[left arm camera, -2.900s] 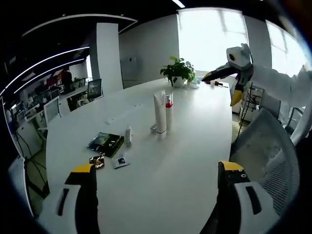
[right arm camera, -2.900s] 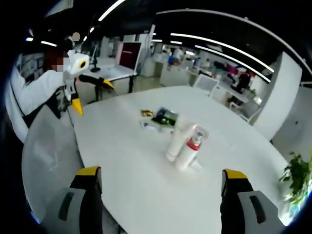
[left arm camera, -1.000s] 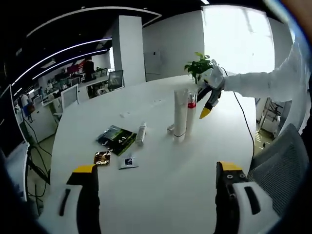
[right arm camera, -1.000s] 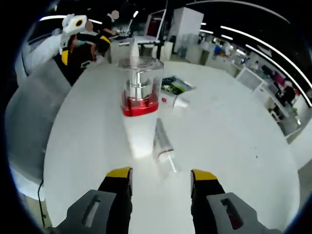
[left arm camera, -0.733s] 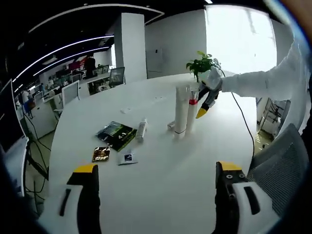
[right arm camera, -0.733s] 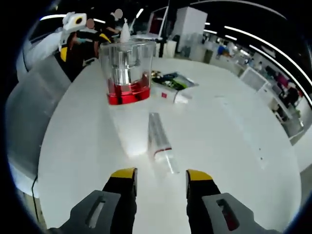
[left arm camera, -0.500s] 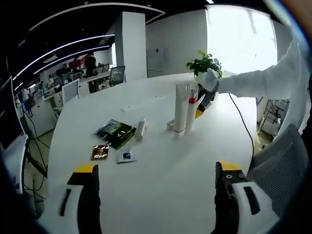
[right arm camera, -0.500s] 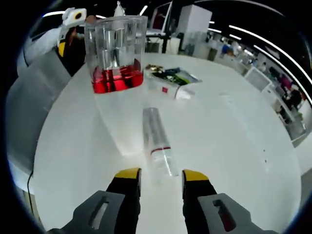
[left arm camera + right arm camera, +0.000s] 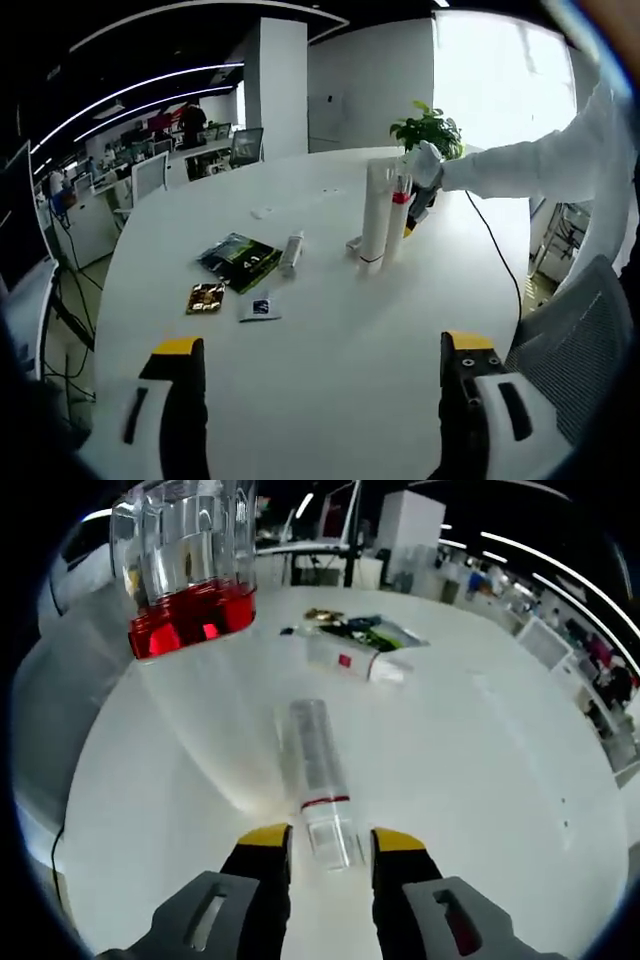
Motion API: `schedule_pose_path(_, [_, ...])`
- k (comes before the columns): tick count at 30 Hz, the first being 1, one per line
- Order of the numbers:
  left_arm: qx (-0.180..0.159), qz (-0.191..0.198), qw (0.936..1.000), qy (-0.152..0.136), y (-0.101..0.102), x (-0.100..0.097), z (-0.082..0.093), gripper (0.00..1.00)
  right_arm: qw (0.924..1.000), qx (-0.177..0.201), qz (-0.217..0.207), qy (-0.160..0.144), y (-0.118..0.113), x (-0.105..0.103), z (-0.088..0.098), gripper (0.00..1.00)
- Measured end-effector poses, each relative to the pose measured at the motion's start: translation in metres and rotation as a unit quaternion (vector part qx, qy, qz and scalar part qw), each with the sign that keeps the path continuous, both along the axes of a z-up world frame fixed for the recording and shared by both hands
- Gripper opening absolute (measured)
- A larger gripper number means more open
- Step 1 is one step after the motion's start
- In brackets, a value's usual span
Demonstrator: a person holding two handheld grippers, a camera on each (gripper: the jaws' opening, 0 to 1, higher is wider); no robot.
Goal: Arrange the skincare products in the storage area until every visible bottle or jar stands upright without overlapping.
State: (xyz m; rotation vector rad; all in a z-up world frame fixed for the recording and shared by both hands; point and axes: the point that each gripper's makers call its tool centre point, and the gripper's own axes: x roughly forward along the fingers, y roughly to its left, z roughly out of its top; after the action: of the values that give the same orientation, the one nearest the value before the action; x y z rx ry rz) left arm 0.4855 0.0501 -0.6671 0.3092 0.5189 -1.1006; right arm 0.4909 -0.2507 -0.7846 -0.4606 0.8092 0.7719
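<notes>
Jaws of the right gripper [image 9: 320, 842] are narrowing around the clear cap end of a small tube [image 9: 318, 772] lying flat beside the red-collared pump bottle [image 9: 187, 565], closer than a second ago, not yet clamped. Left gripper [image 9: 312, 350] is hanging wide apart, well back over the table [image 9: 330, 330].

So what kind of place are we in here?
Most likely an open-plan office. The skincare products sit on a big white meeting table, with rows of desks and office chairs behind it, strip lights overhead and a potted plant at the table's far end.
</notes>
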Motion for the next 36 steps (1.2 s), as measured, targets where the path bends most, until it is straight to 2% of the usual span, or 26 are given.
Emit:
schedule_pose_path(2, [0.000, 0.000, 1.0000, 0.000, 0.000, -0.001, 0.000, 0.93, 0.9999, 0.011, 0.000, 0.012, 0.002, -0.002, -0.003, 0.22])
schedule_pose_path(5, [0.001, 0.003, 1.0000, 0.002, 0.000, 0.000, -0.002, 0.93, 0.9999, 0.009, 0.002, 0.003, 0.000, 0.003, -0.003, 0.20])
schedule_pose_path(8, [0.004, 0.004, 1.0000, 0.004, 0.001, 0.000, -0.004, 0.93, 0.9998, 0.018, 0.001, 0.011, 0.000, 0.003, -0.004, 0.18])
schedule_pose_path(15, [0.002, -0.001, 1.0000, 0.009, -0.004, -0.002, -0.007, 0.92, 0.9996, 0.028, -0.006, 0.006, -0.001, 0.005, -0.005, 0.15])
schedule_pose_path(24, [-0.003, -0.008, 1.0000, 0.004, -0.009, -0.003, -0.002, 0.90, 0.9994, 0.031, -0.016, 0.001, -0.008, 0.002, -0.005, 0.12])
schedule_pose_path(29, [-0.006, -0.016, 0.9998, 0.005, -0.013, -0.007, -0.002, 0.89, 0.9992, 0.020, -0.035, 0.007, -0.017, -0.008, -0.006, 0.12])
schedule_pose_path(32, [-0.007, -0.023, 0.9997, 0.002, -0.020, -0.012, 0.000, 0.89, 0.9976, 0.021, -0.066, 0.004, -0.022, -0.012, -0.007, 0.12])
schedule_pose_path(36, [-0.010, -0.034, 0.9993, 0.004, -0.029, -0.019, 0.001, 0.88, 0.9924, 0.038, -0.116, 0.017, -0.025, -0.027, -0.009, 0.11])
